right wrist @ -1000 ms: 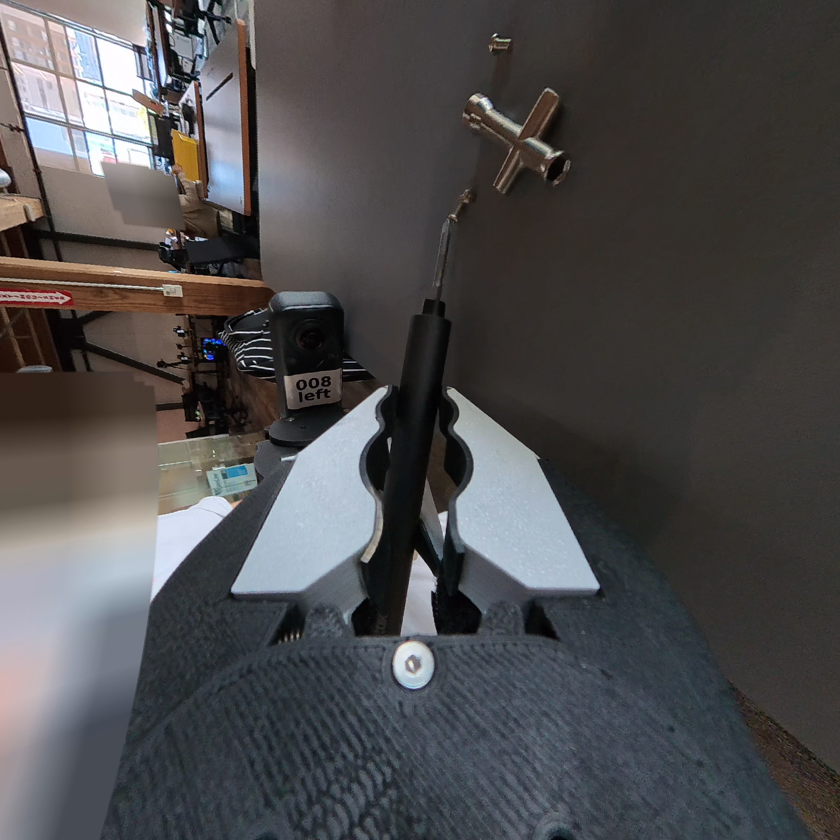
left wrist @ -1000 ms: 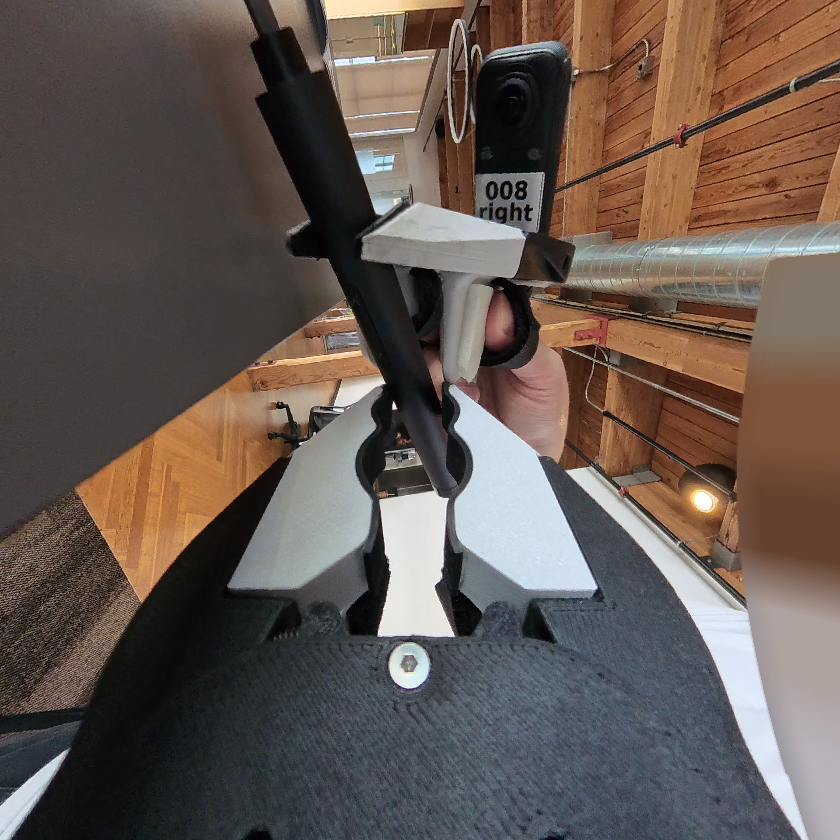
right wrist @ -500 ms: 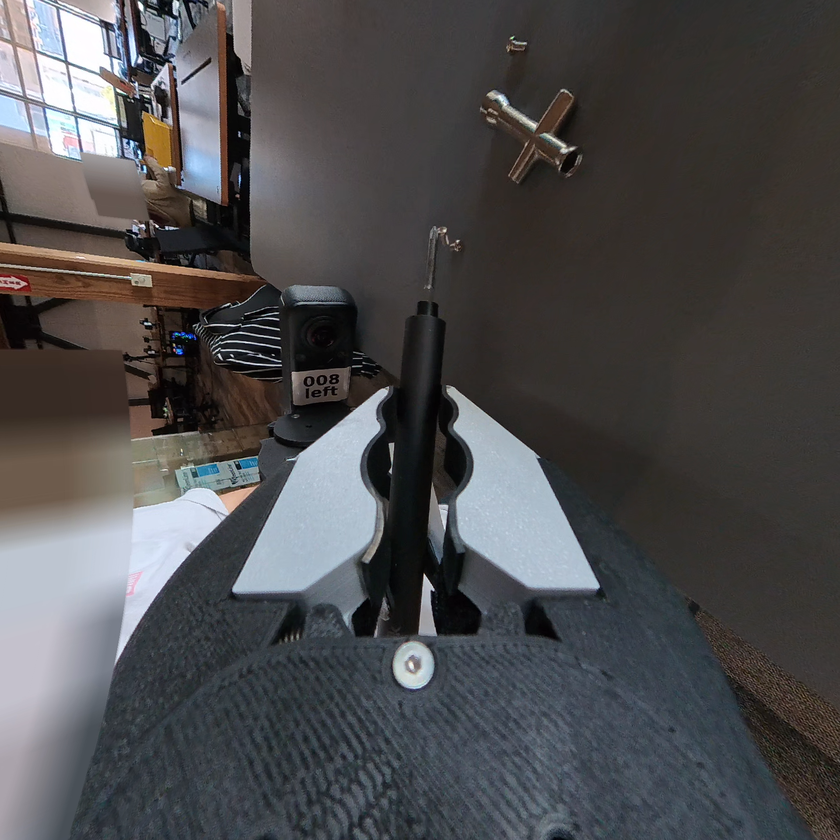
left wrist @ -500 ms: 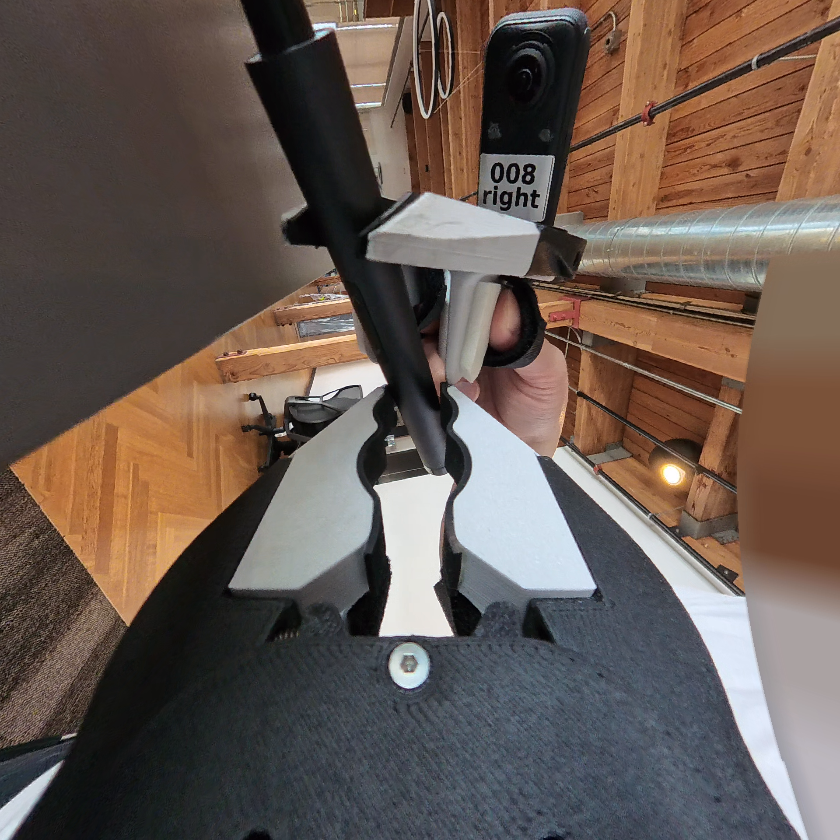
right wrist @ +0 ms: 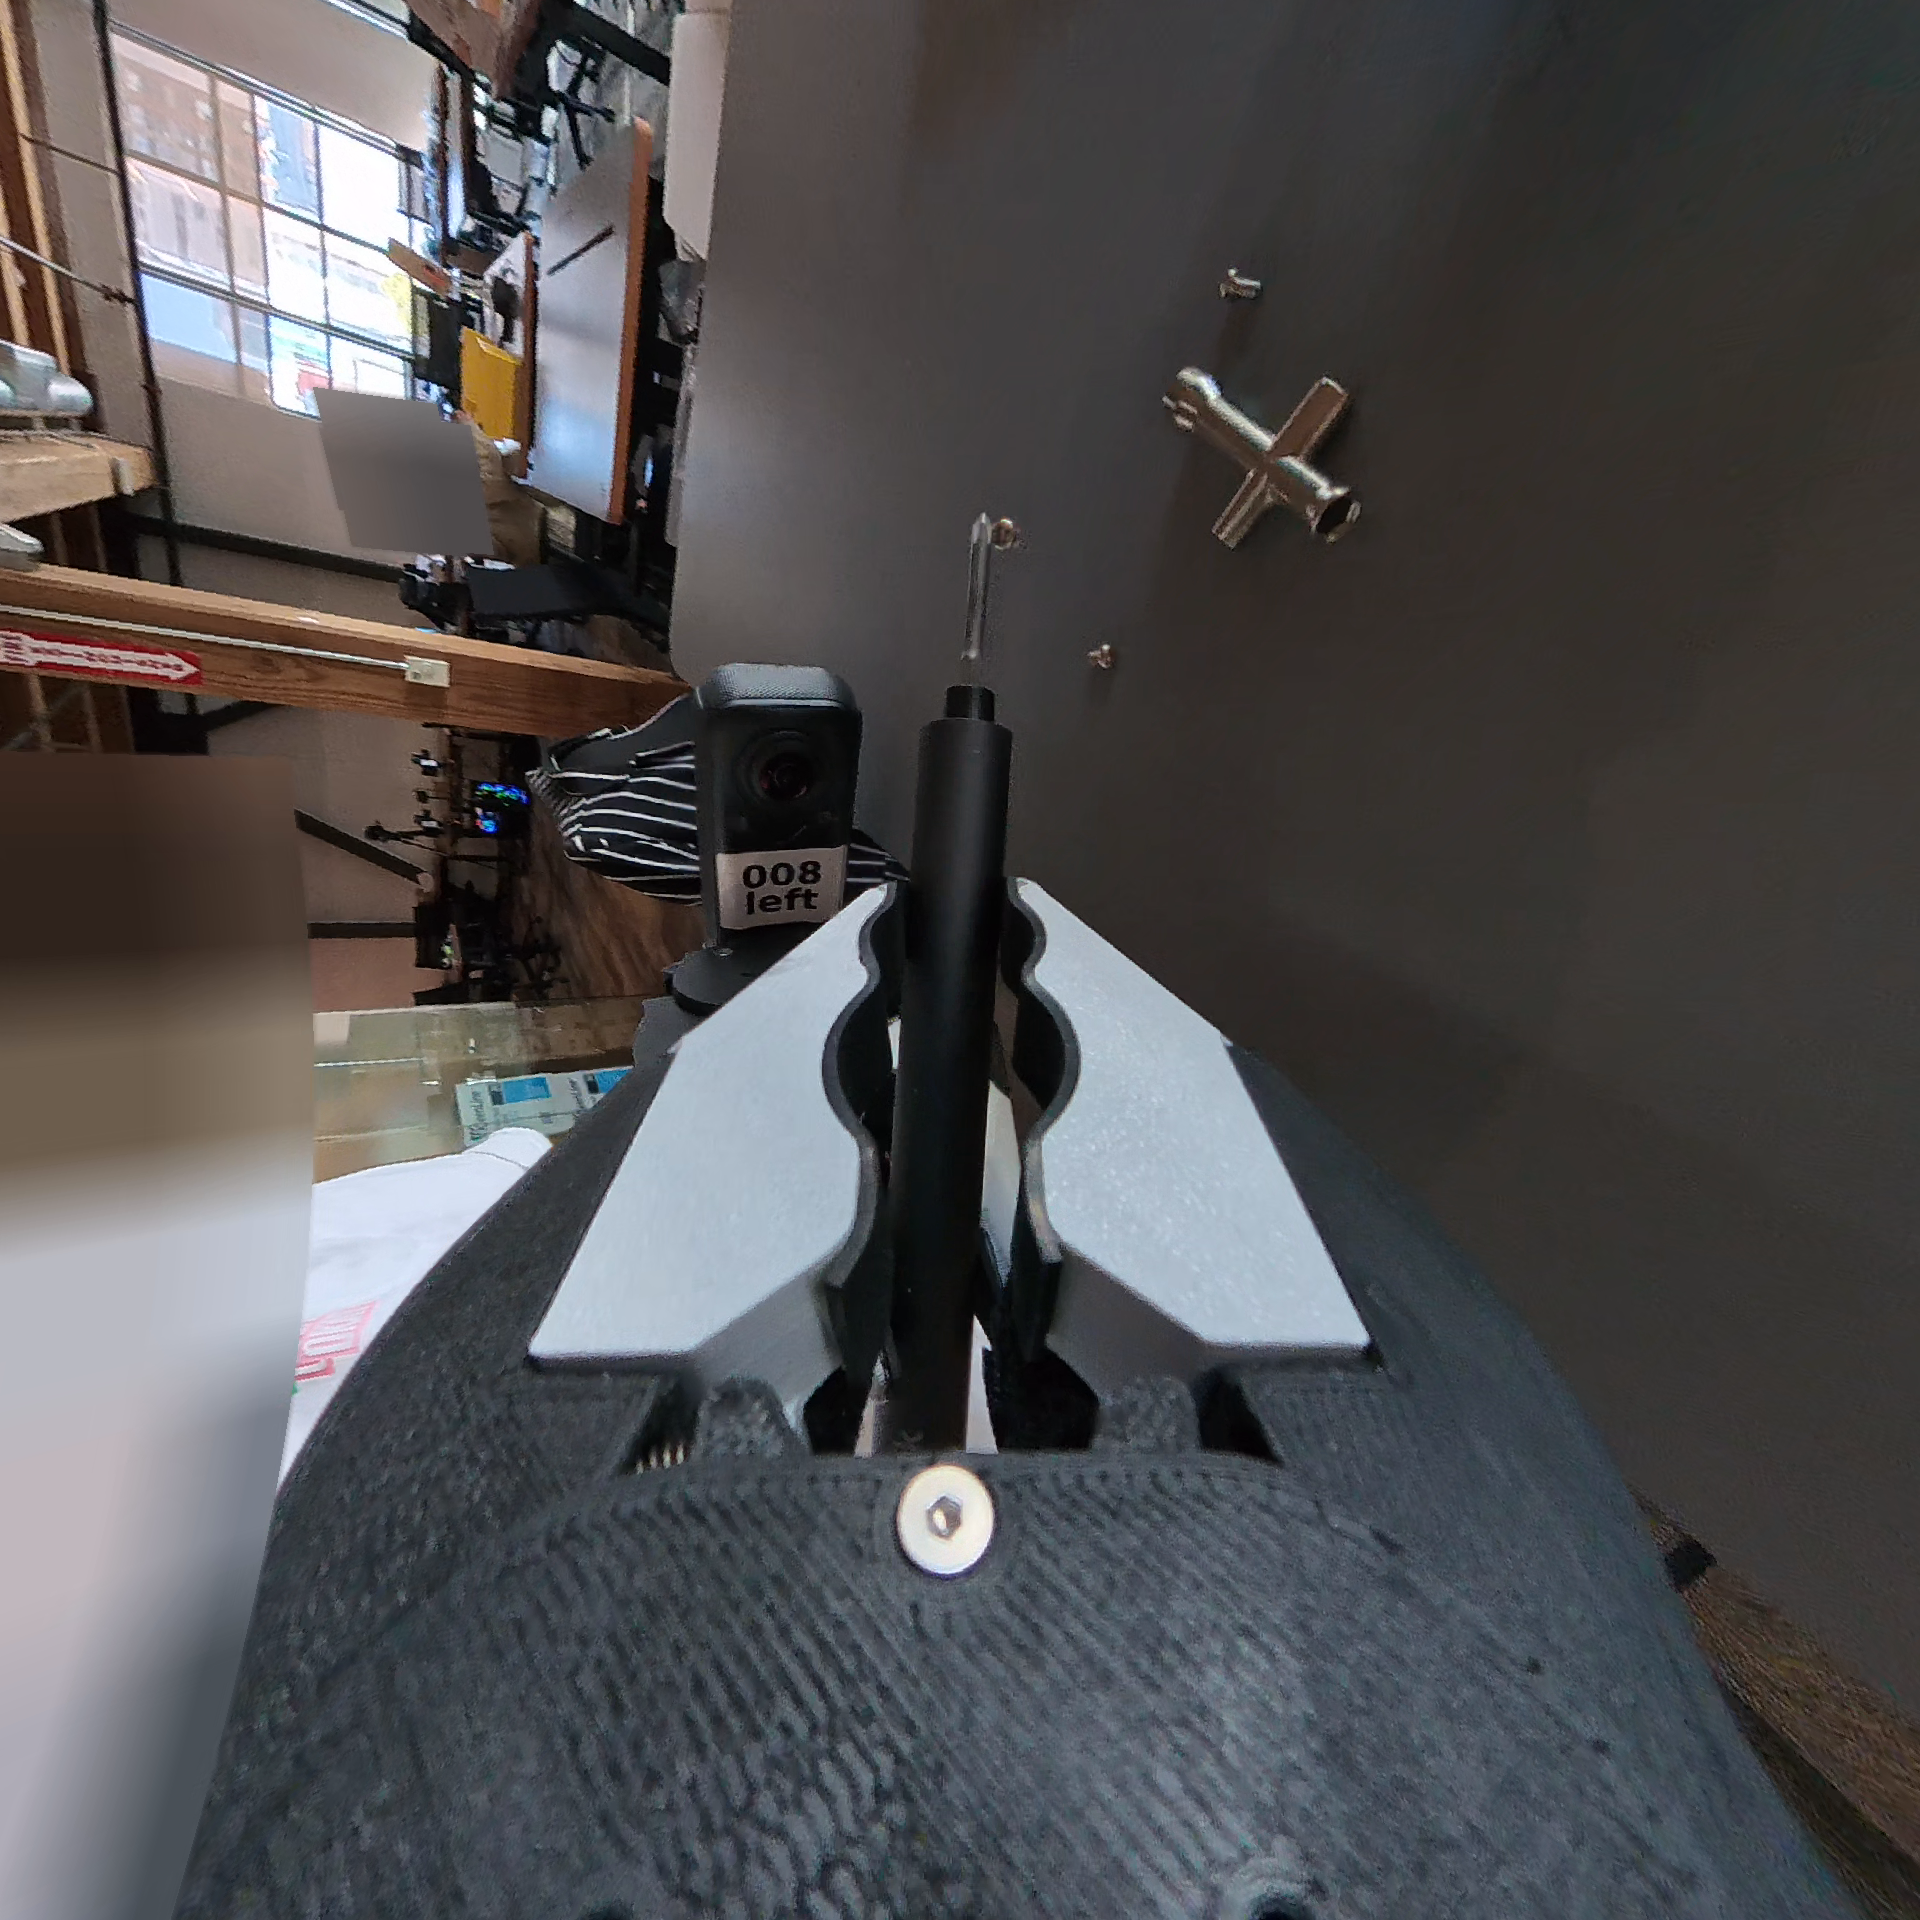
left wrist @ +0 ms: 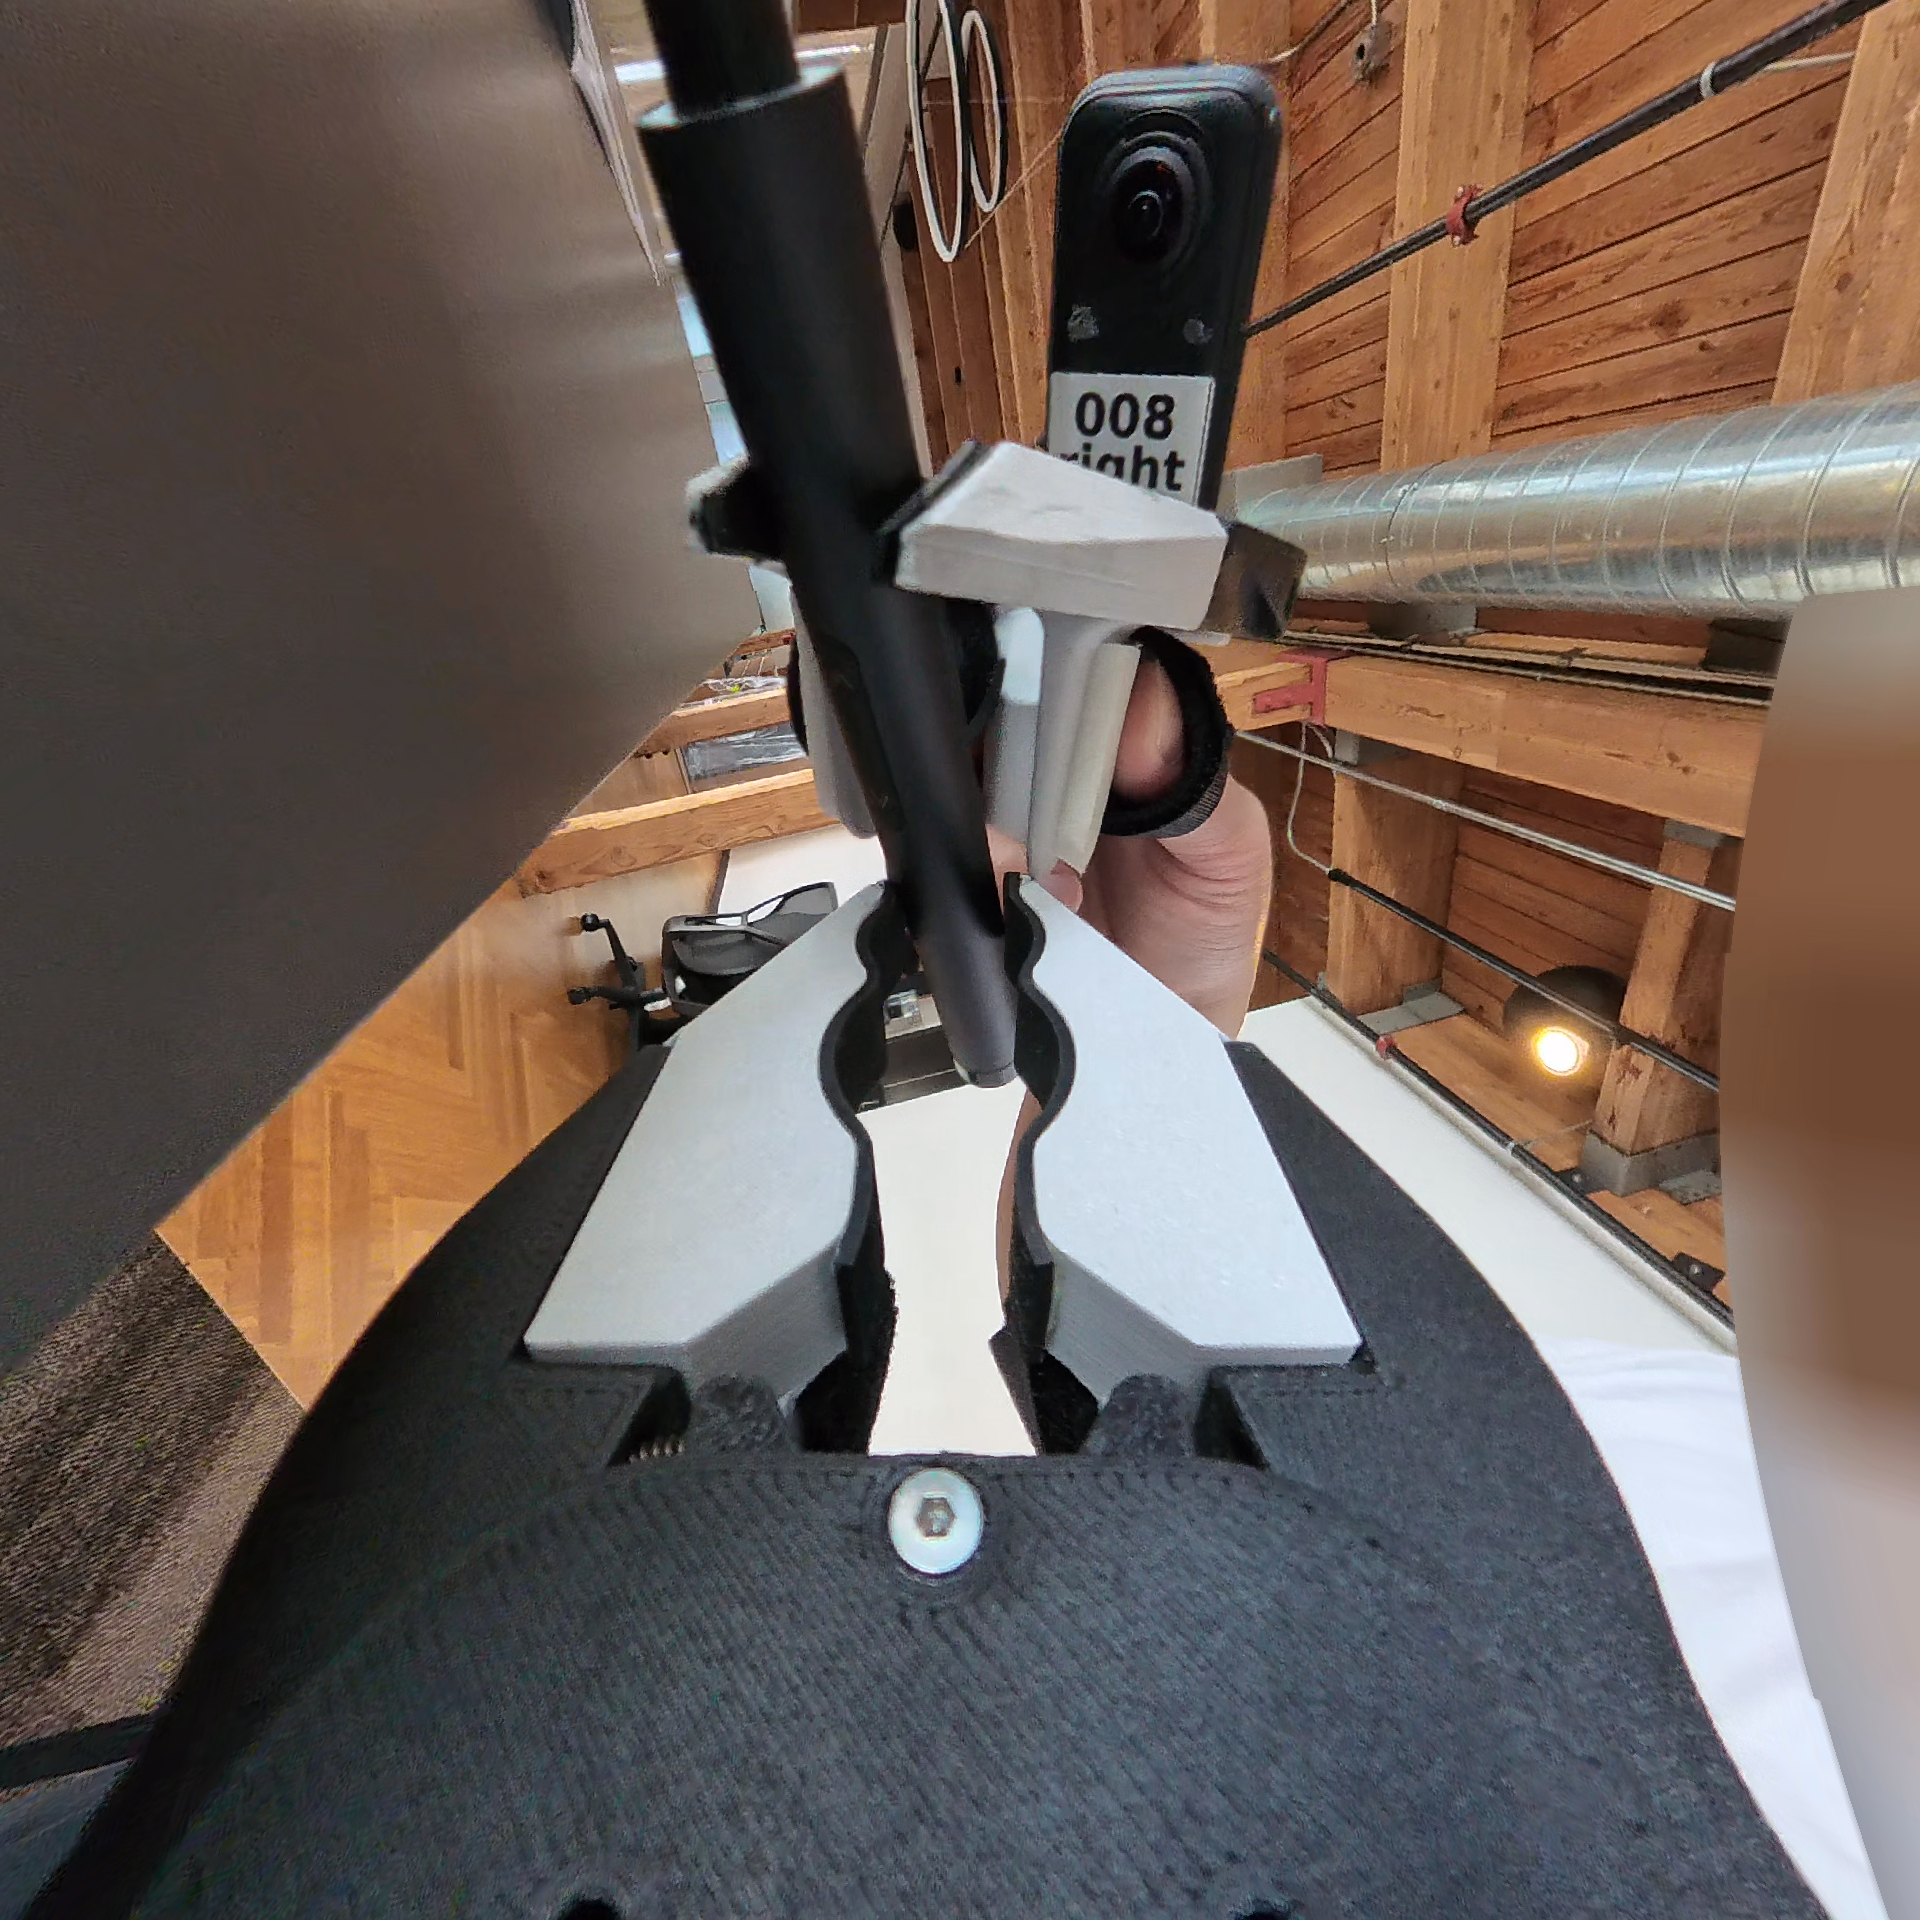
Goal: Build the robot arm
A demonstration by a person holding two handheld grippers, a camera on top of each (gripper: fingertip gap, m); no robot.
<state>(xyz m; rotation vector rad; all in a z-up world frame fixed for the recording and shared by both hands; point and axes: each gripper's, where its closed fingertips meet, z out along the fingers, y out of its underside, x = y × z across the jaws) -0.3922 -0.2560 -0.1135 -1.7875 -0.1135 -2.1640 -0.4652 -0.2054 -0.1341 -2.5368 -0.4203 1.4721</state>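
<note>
In the left wrist view, the left gripper (left wrist: 948,935) is seen with its grey jaws parted by a narrow gap. The rear end of a black screwdriver (left wrist: 831,499) is lodged between the jaw tips and lies against the inner edge of the right-hand finger; whether it is actually gripped there cannot be told. Farther up, the same handle is clamped in the right gripper (left wrist: 862,540), which is held by a hand (left wrist: 1184,904) with a finger passed through a black strap loop. A black camera (left wrist: 1153,208) bearing a white label is mounted above that gripper. A dark grey table surface (left wrist: 312,468) fills the left of the view, and a silver duct (left wrist: 1610,1236) is seen against timber walls at the right. In the right wrist view, the right gripper (right wrist: 948,904) is closed on the black screwdriver (right wrist: 940,1039), whose handle runs lengthwise between the jaws and projects forward. The metal bit is placed at a small screw (right wrist: 1004,534) on the dark grey table surface (right wrist: 1455,935). Two further small screws (right wrist: 1238,283) (right wrist: 1101,655) and a silver cross wrench (right wrist: 1262,473) lie nearby on the same surface, apart from the bit. The labelled camera (right wrist: 779,790) of the left gripper is visible just left of the jaws.
</note>
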